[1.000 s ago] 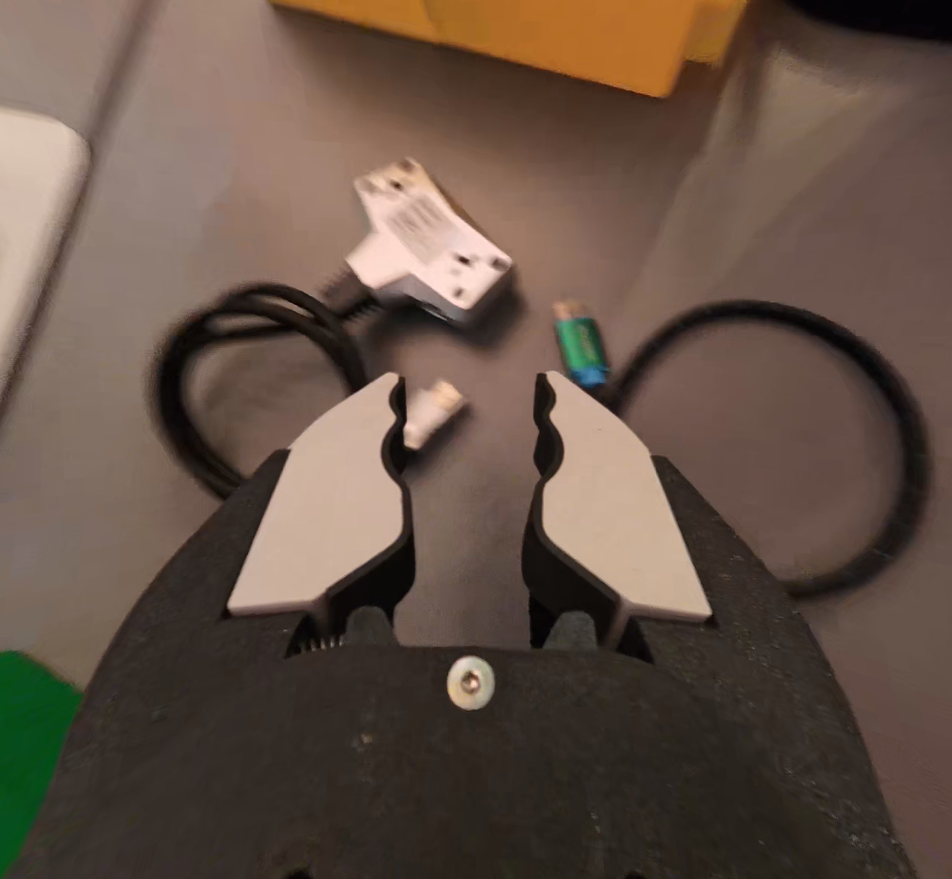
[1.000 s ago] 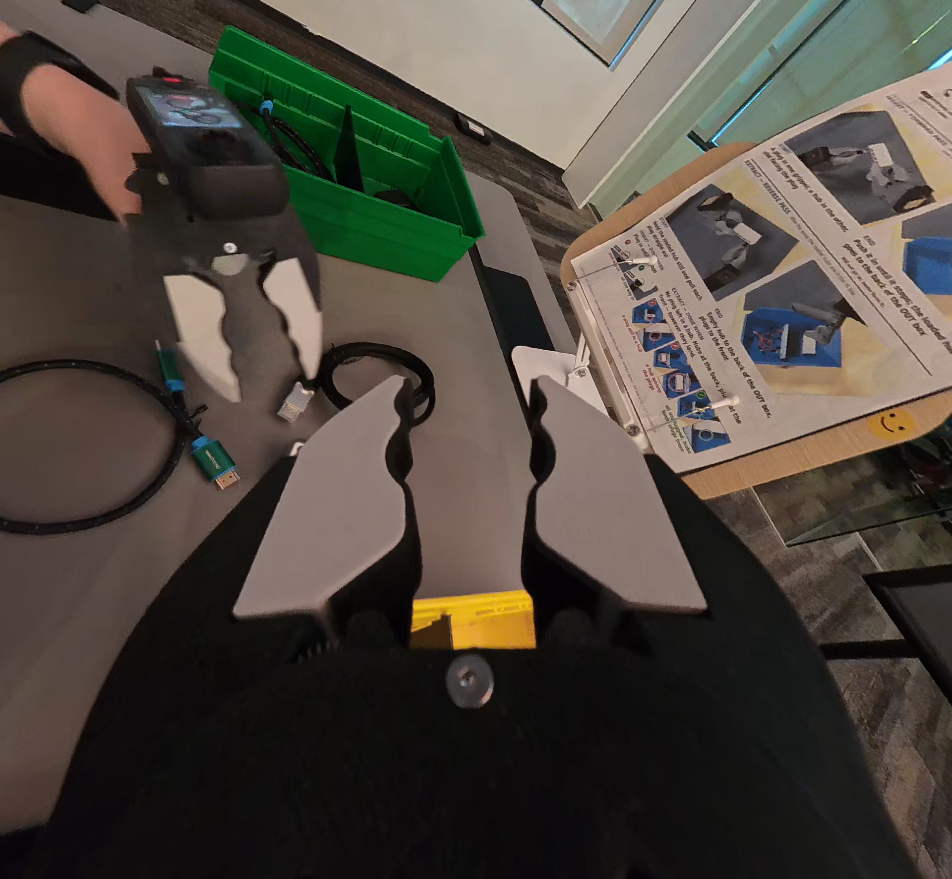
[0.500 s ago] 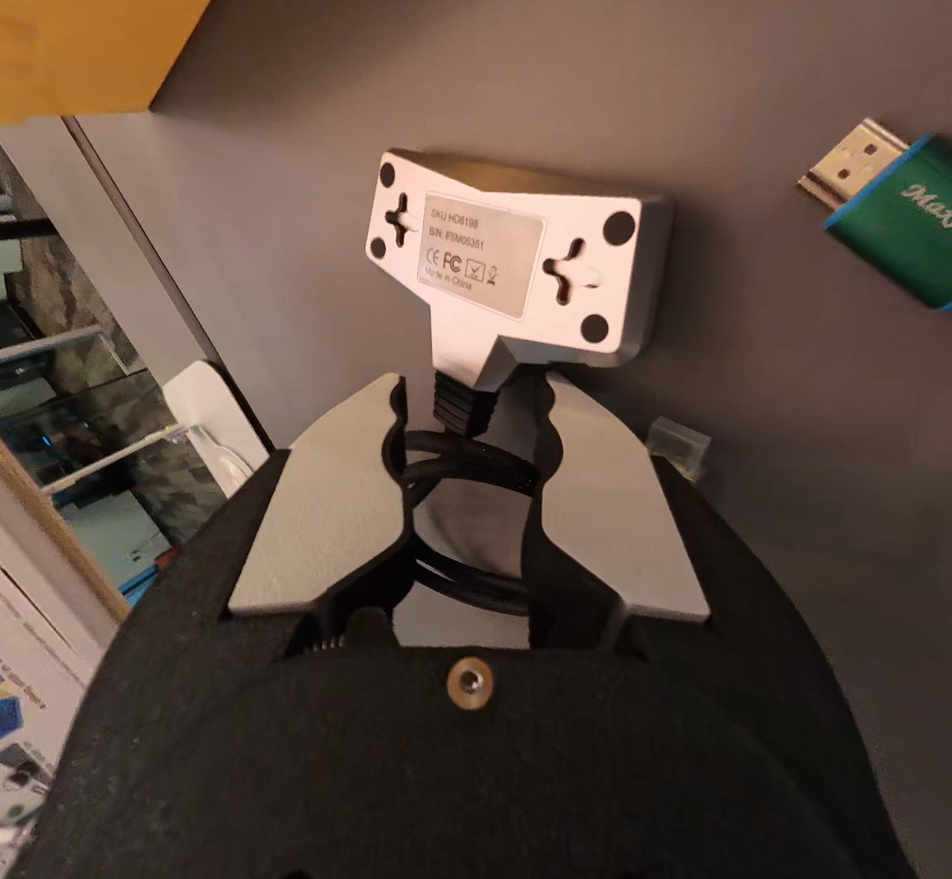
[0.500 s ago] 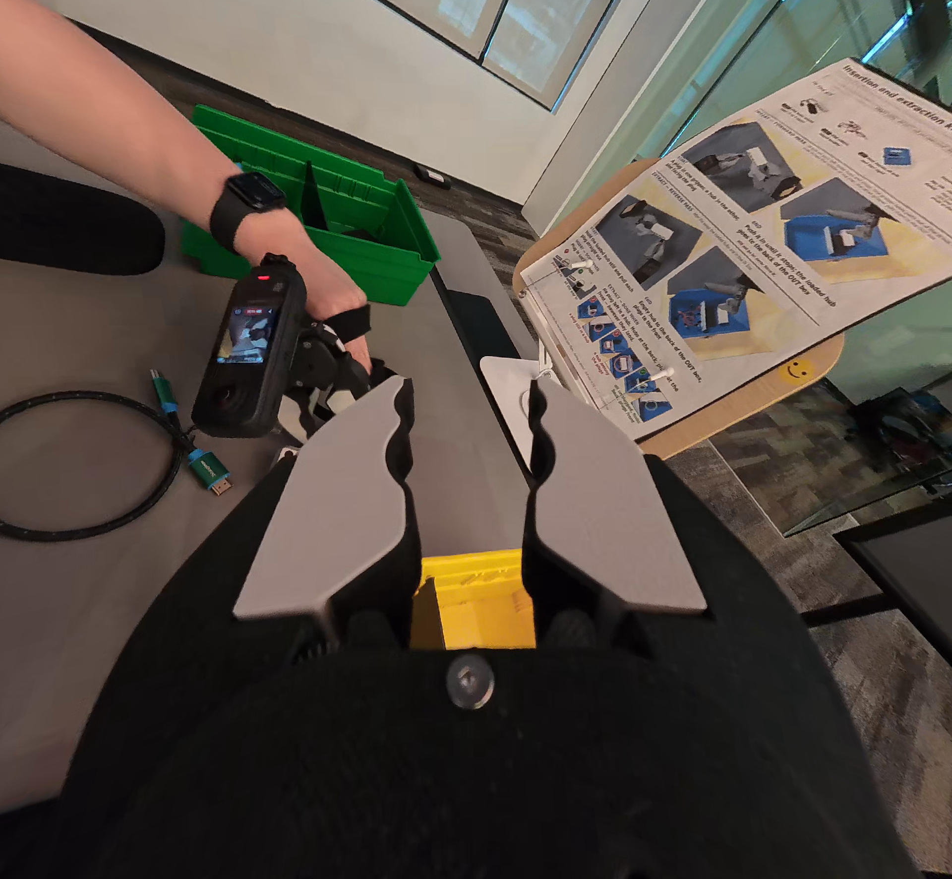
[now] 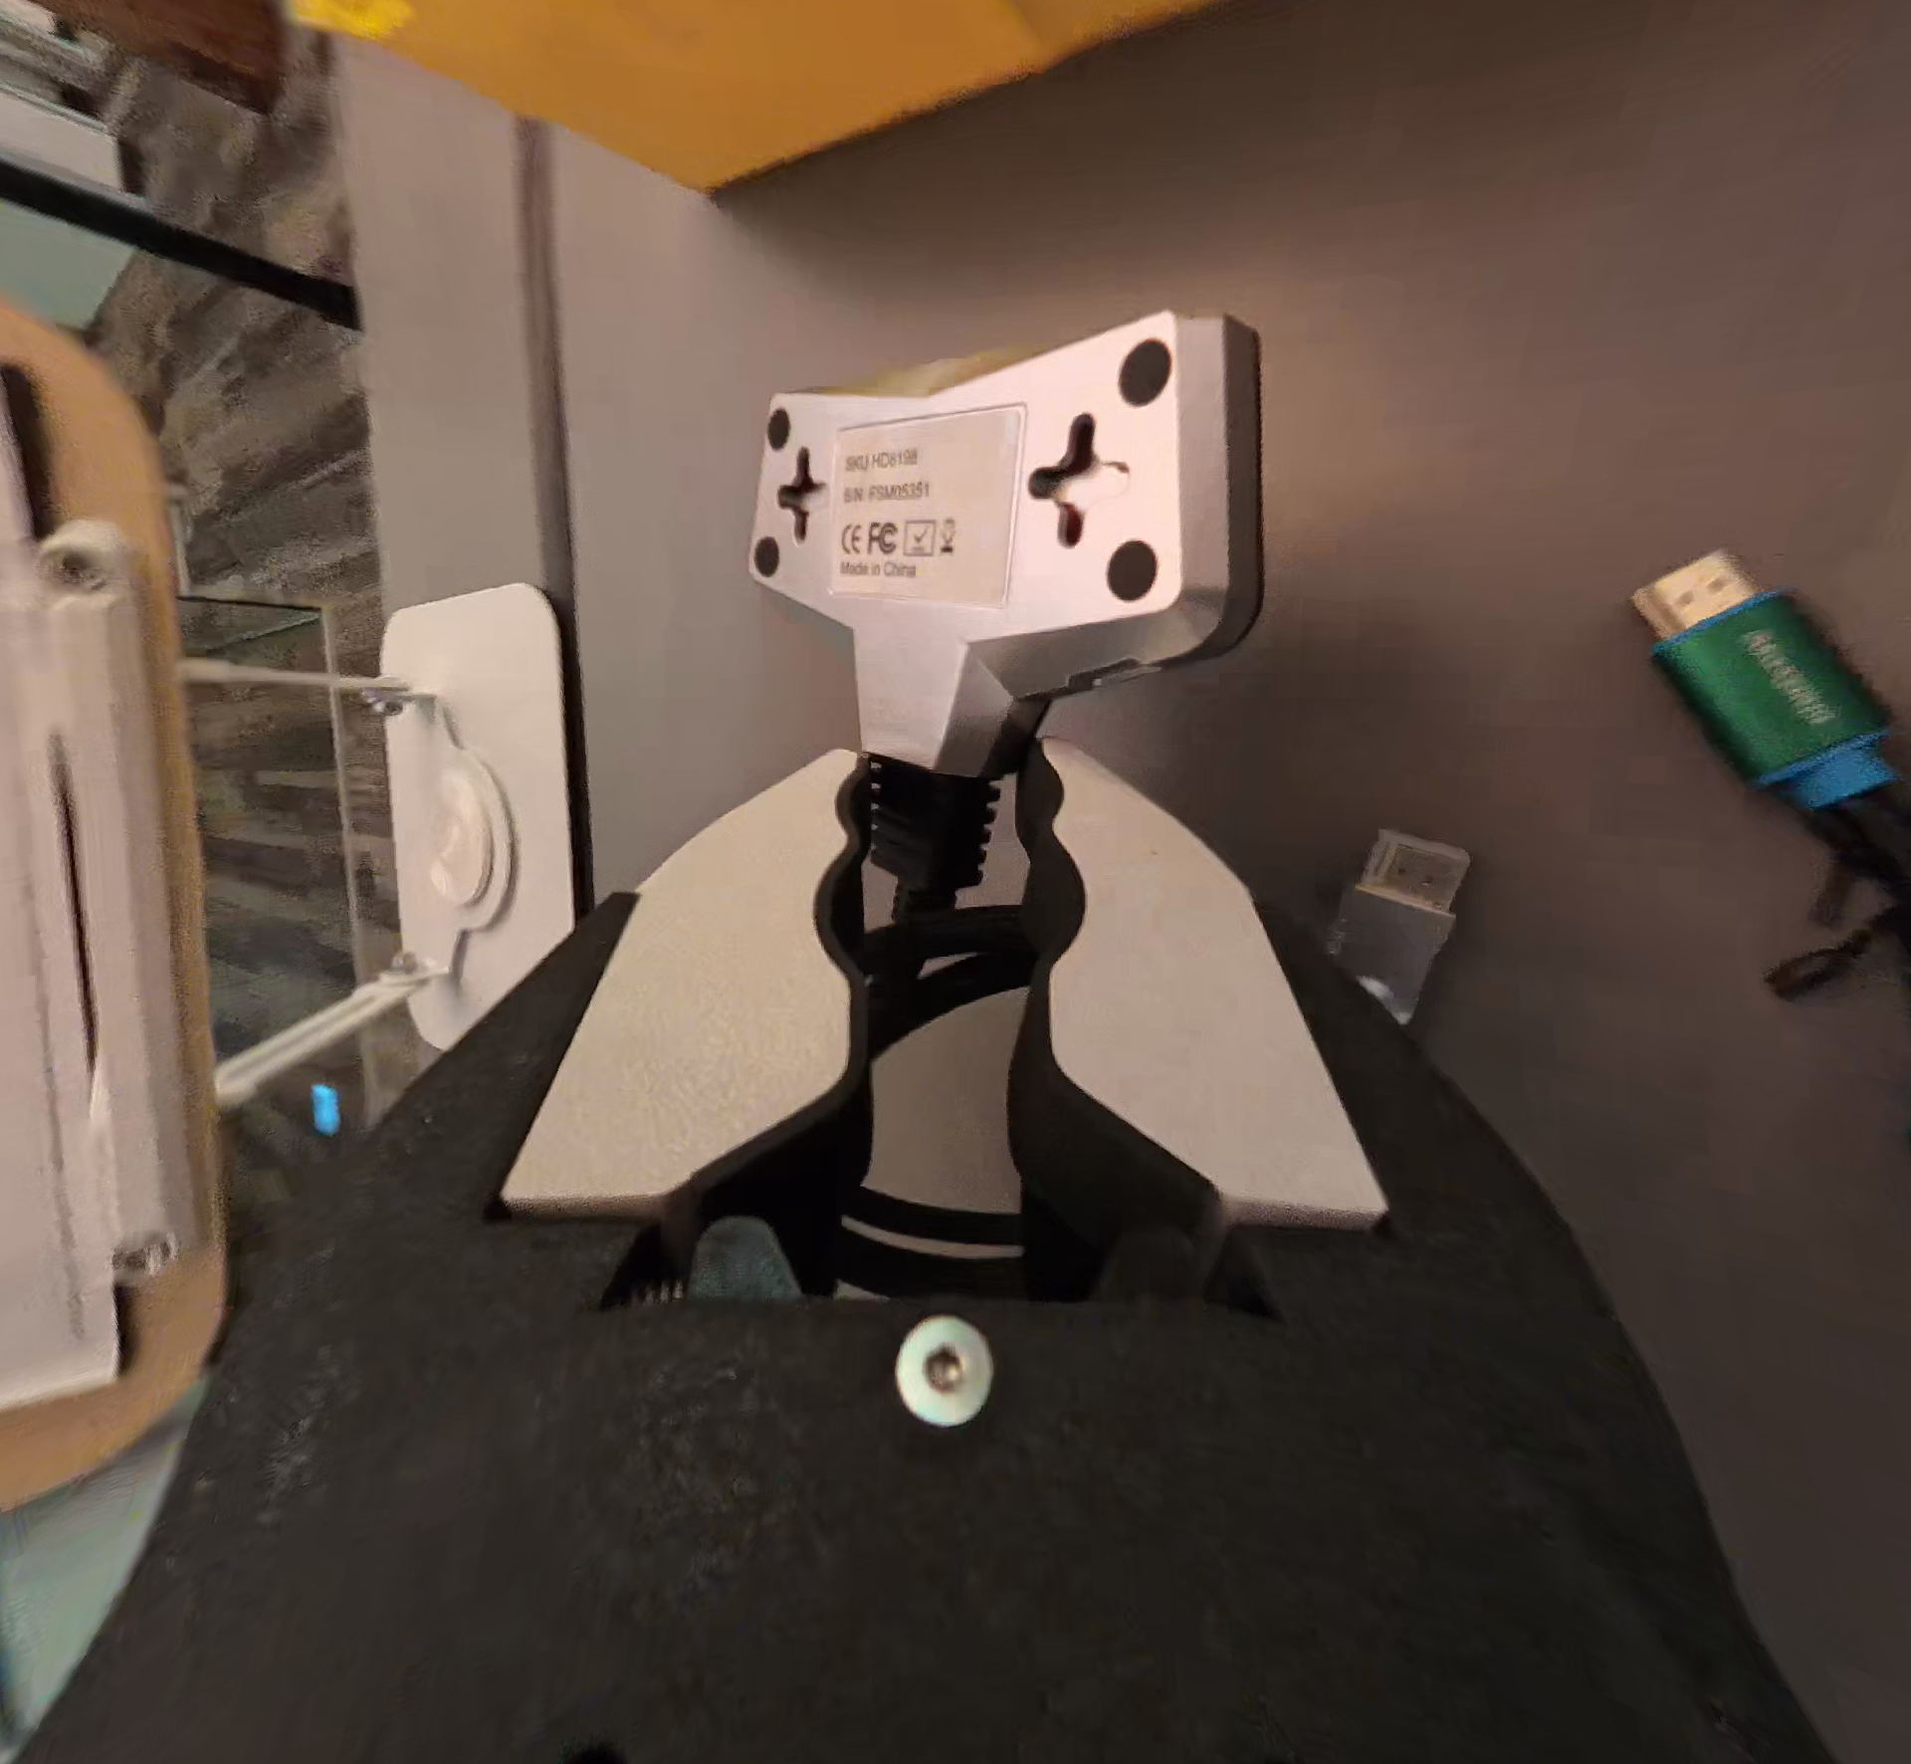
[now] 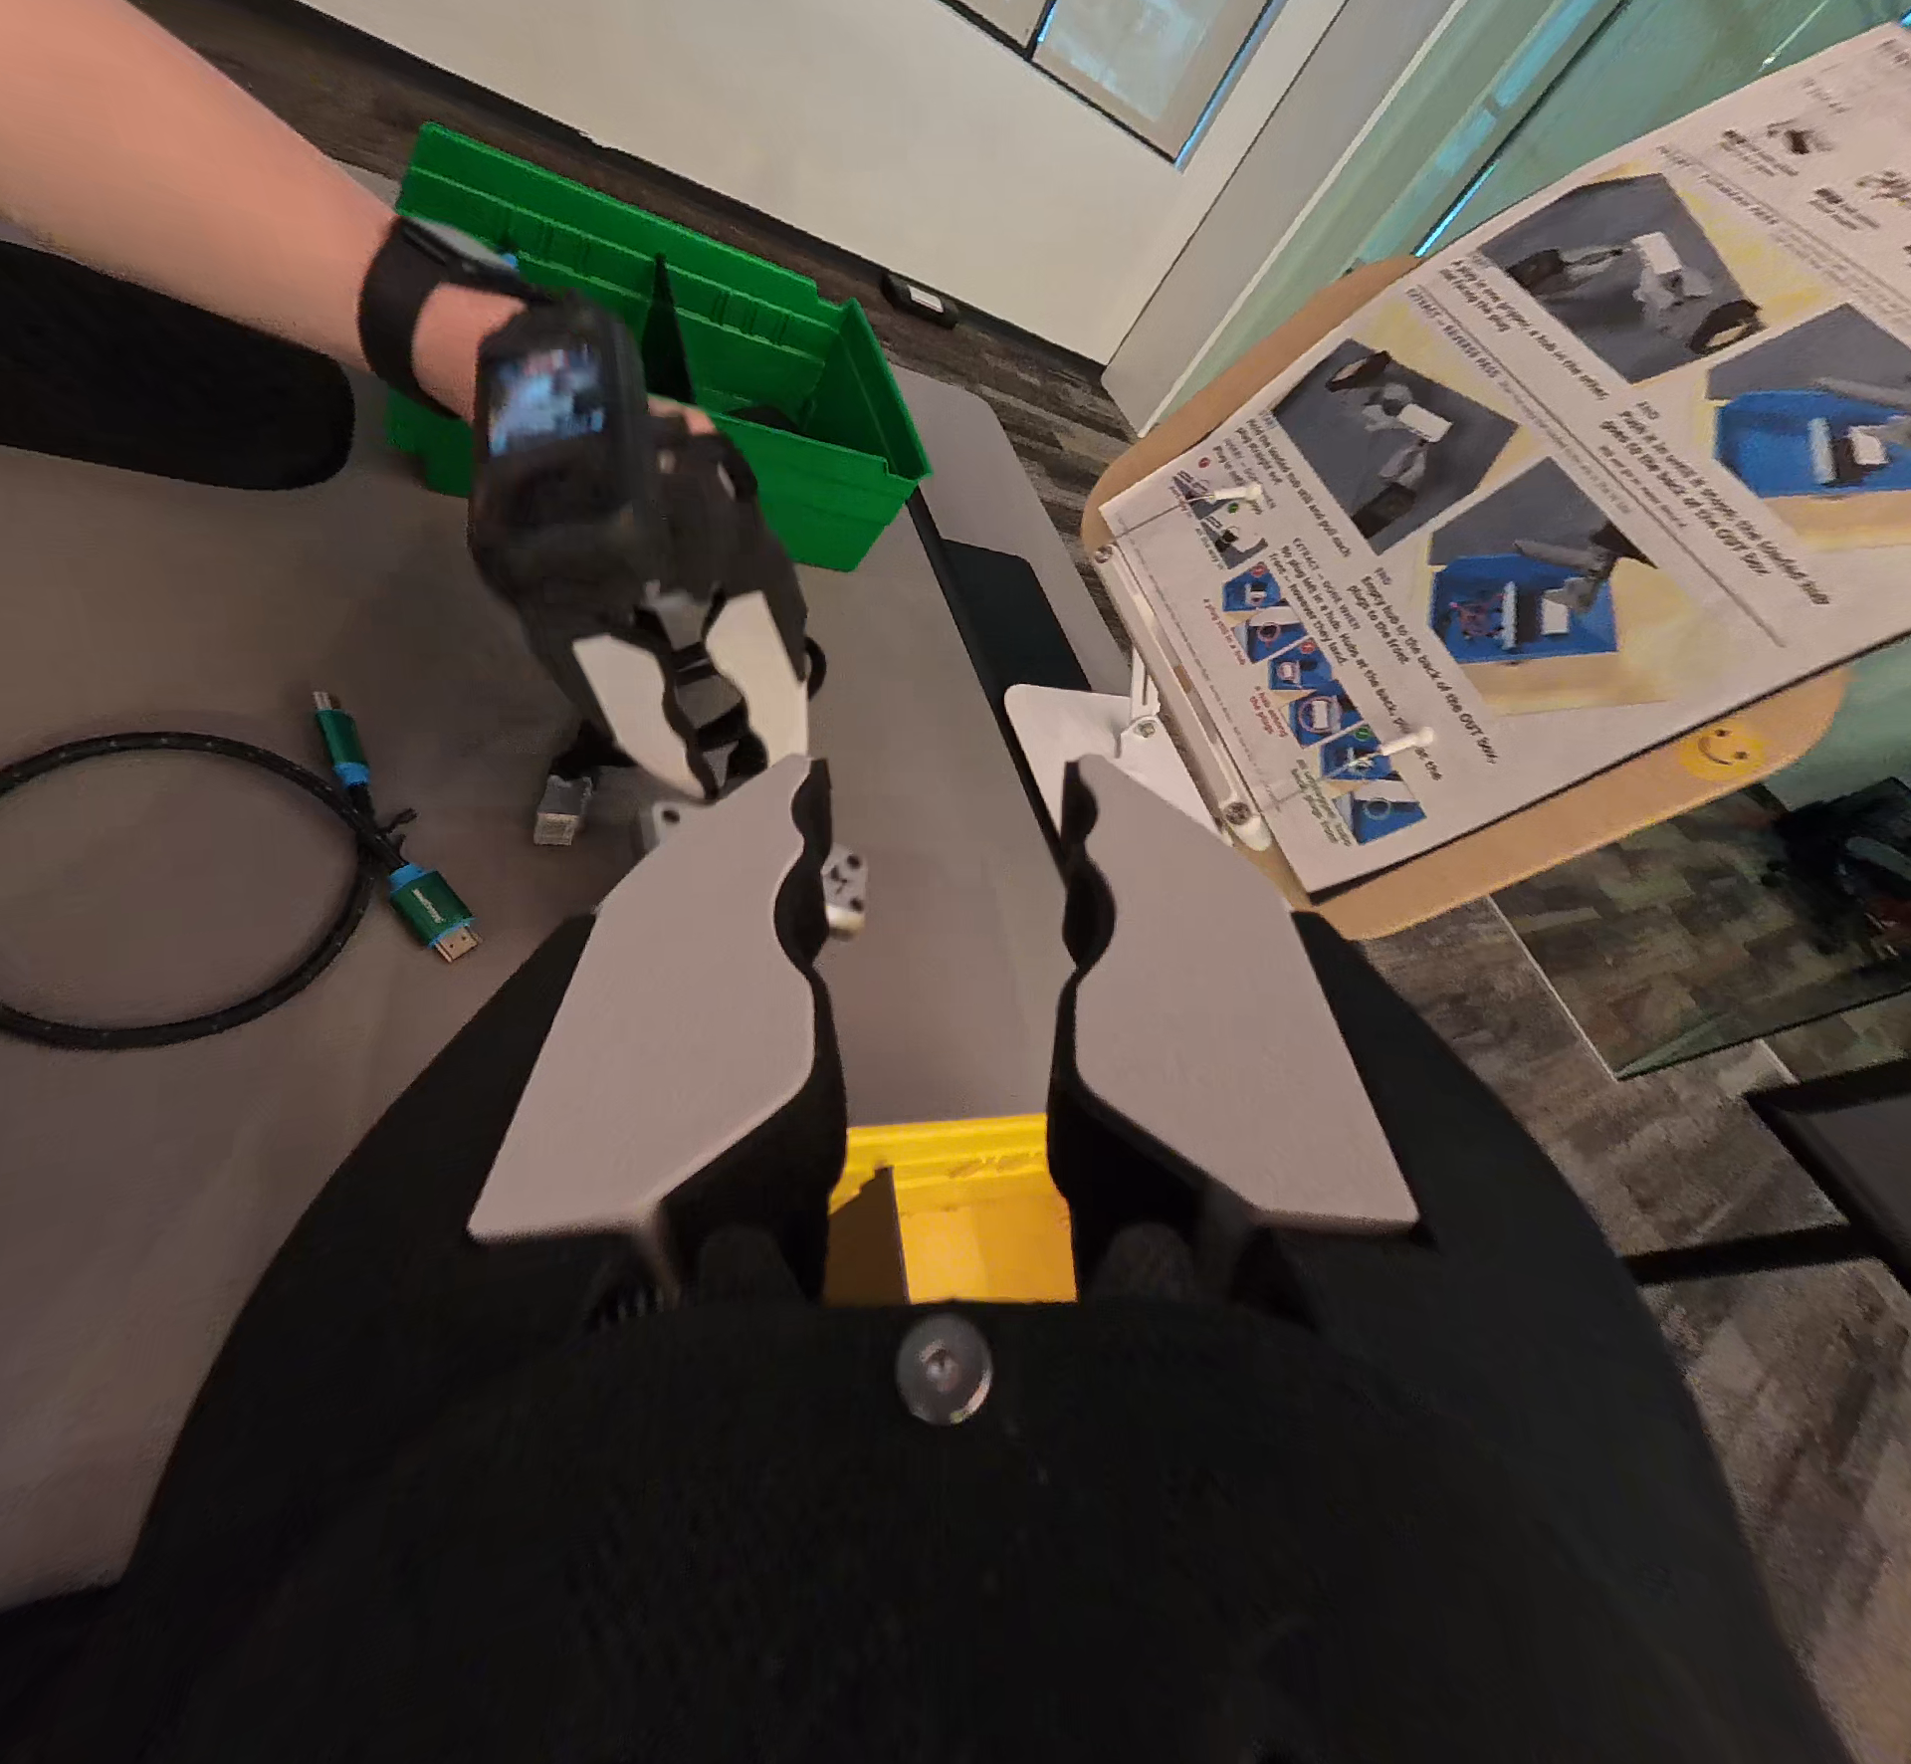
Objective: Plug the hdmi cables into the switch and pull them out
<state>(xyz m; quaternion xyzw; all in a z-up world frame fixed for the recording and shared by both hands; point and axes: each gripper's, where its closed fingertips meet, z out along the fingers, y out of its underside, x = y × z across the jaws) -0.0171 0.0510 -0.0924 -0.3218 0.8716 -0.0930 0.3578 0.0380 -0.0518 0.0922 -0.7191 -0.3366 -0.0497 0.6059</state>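
So the silver HDMI switch (image 5: 993,515) is pinched at its neck, right where the black ribbed strain relief (image 5: 926,820) comes out, by the left gripper (image 5: 936,763). Fingers are clamped on that stem, and the switch's underside with its sticker and keyhole slots faces the camera, lifted a bit off the grey table (image 5: 1499,287).

Just right of it lies a small silver plug (image 5: 1396,908), and farther right the green-and-blue HDMI plug (image 5: 1779,690) of a braided cable.

The right gripper (image 6: 936,784) hangs above the table with its fingers spread apart, holding nothing. A yellow bin (image 6: 946,1208) shows near, between them, a green bin (image 6: 786,391) sits at the far side, and an instruction board (image 6: 1551,515) stands off to the right.
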